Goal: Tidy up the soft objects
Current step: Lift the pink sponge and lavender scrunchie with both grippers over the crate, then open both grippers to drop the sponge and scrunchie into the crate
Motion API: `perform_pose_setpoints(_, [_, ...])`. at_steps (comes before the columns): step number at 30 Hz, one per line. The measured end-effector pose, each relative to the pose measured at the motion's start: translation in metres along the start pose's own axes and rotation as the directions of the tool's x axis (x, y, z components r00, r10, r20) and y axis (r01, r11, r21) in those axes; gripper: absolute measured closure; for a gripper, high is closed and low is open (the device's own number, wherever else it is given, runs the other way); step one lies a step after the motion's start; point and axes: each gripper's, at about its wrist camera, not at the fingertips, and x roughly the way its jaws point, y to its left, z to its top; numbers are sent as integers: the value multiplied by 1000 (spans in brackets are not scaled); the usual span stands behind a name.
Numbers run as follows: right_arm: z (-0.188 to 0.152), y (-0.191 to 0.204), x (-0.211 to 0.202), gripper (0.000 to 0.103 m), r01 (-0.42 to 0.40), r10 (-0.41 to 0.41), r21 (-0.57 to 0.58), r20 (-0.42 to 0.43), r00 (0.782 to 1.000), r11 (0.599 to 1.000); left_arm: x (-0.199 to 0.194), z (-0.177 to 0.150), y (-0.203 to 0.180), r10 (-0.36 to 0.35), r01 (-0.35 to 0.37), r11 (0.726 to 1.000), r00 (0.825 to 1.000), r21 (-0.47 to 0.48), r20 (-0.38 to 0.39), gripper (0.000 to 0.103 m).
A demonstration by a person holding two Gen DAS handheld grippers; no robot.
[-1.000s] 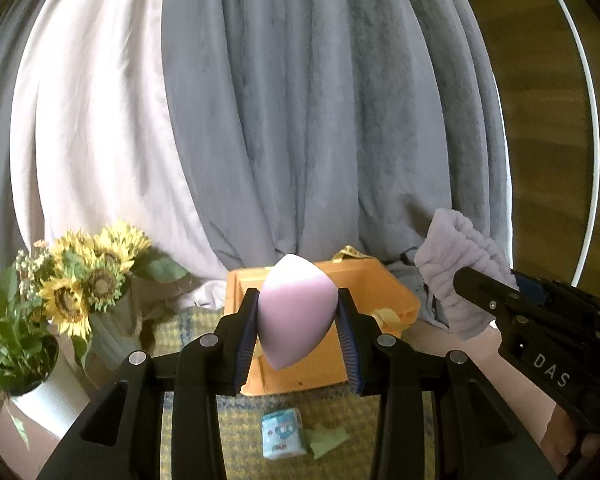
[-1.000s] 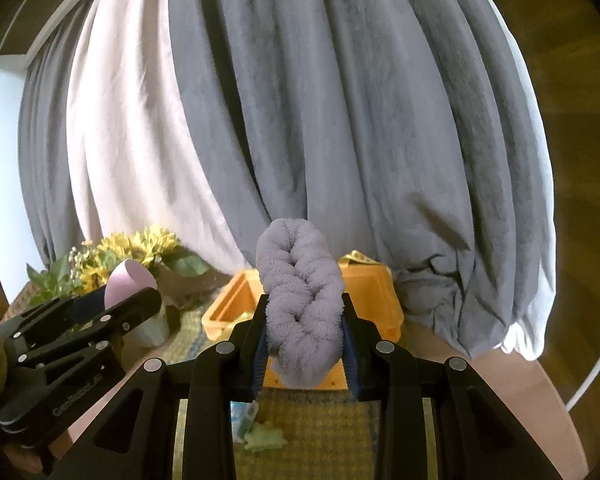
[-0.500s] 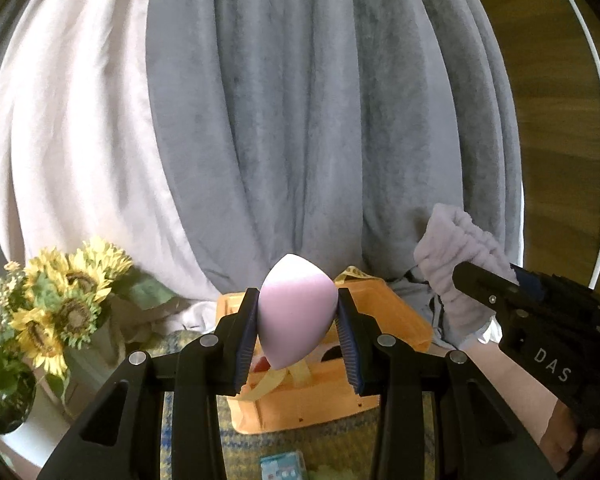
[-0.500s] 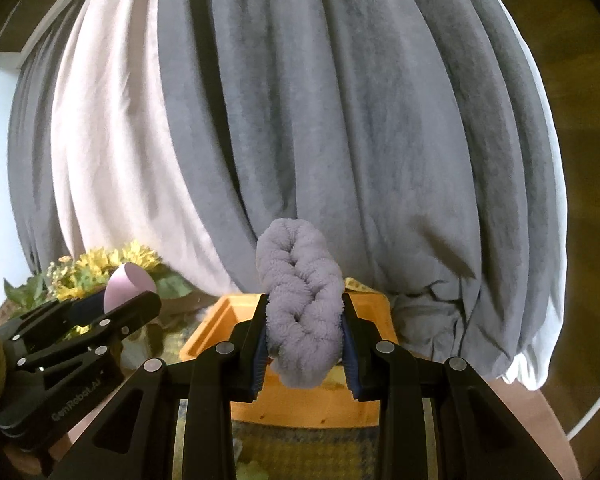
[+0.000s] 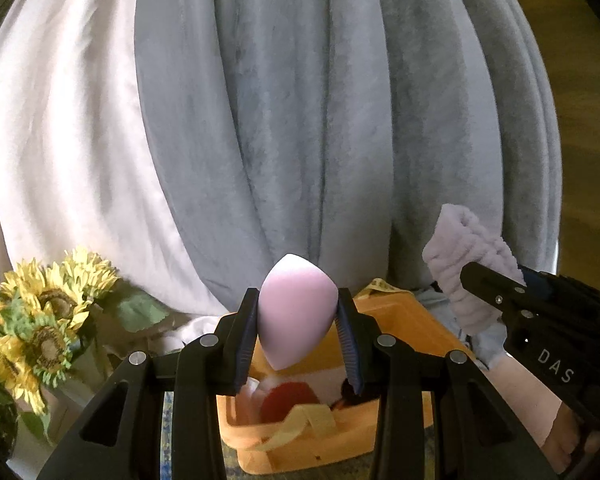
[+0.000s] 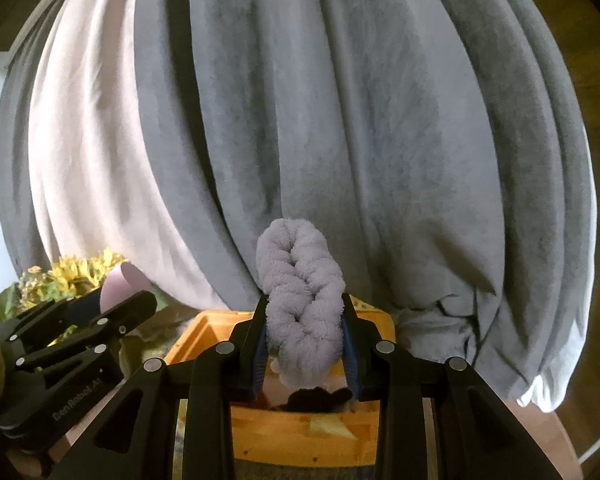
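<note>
Two tongs pointed side by side, slightly downward, toward the orange basket (image 5: 416,322) before the grey curtain (image 5: 320,120). Left tongs (image 5: 298,326) clenched a pink egg-shaped sponge (image 5: 296,316) above the basket; right tongs (image 6: 304,334) squeezed a lavender twisted towel (image 6: 300,308) over it.

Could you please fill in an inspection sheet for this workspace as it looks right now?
Surface: woven mat under the bin.
Job's things: pink sponge; lilac braided towel; orange bin holding soft items.
Clutter: sunflowers at left.
Grippers: left gripper shut on the sponge; right gripper shut on the towel, both in front of the bin.
Cables: nothing seen.
Surroundings: grey curtain, white curtain.
</note>
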Motion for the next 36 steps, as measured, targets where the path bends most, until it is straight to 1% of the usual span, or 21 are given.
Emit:
perform_pose_setpoints(7, [-2, -5, 38, 71, 9, -10, -6, -28, 1000, 1000, 40, -3, 5, 17, -16, 1000, 999, 14, -36, 66])
perform_pose_setpoints(12, [-6, -9, 63, 71, 12, -12, -10, -66, 998, 1000, 73, -11, 6, -6, 7, 1000, 995, 9, -98, 66])
perform_pose_setpoints(14, [-10, -9, 75, 71, 12, -13, -15, -93, 996, 1000, 82, -15, 5, 1, 1, 1000, 993, 23, -117, 66])
perform_pose_setpoints(21, [-25, -16, 107, 71, 21, -22, -10, -174, 985, 1000, 117, -29, 2, 21, -7, 997, 981, 70, -193, 66])
perform_pose_setpoints(23, [-29, -17, 114, 71, 23, -25, -11, -194, 981, 1000, 126, -32, 0, 22, -3, 996, 974, 86, -225, 66])
perform_pose_setpoints(29, [-37, -20, 130, 71, 15, -16, -5, -249, 968, 1000, 140, -37, 0, 17, 13, 994, 960, 107, -278, 65])
perform_pose_setpoints(31, [-39, -20, 134, 71, 12, -13, -6, -262, 965, 1000, 142, -38, 0, 18, 15, 994, 959, 113, -284, 59])
perform_pose_setpoints(32, [-39, -21, 135, 70, 11, -12, -6, -267, 964, 1000, 142, -38, 0, 19, 14, 994, 959, 113, -284, 49])
perform_pose_setpoints(33, [-40, -22, 137, 65, 10, -10, -1, -274, 962, 1000, 142, -38, 0, 20, 13, 994, 959, 113, -282, 44])
perform_pose_setpoints(34, [-40, -23, 138, 61, 10, -8, 5, -279, 960, 1000, 143, -38, -1, 20, 13, 994, 959, 113, -281, 43])
perform_pose_setpoints(35, [-40, -24, 139, 54, 13, -9, 11, -277, 961, 1000, 142, -38, -1, 18, 14, 993, 960, 113, -280, 43])
perform_pose_setpoints(36, [-40, -25, 139, 49, 20, -16, 13, -275, 961, 1000, 143, -38, -1, 20, 13, 993, 960, 114, -281, 42])
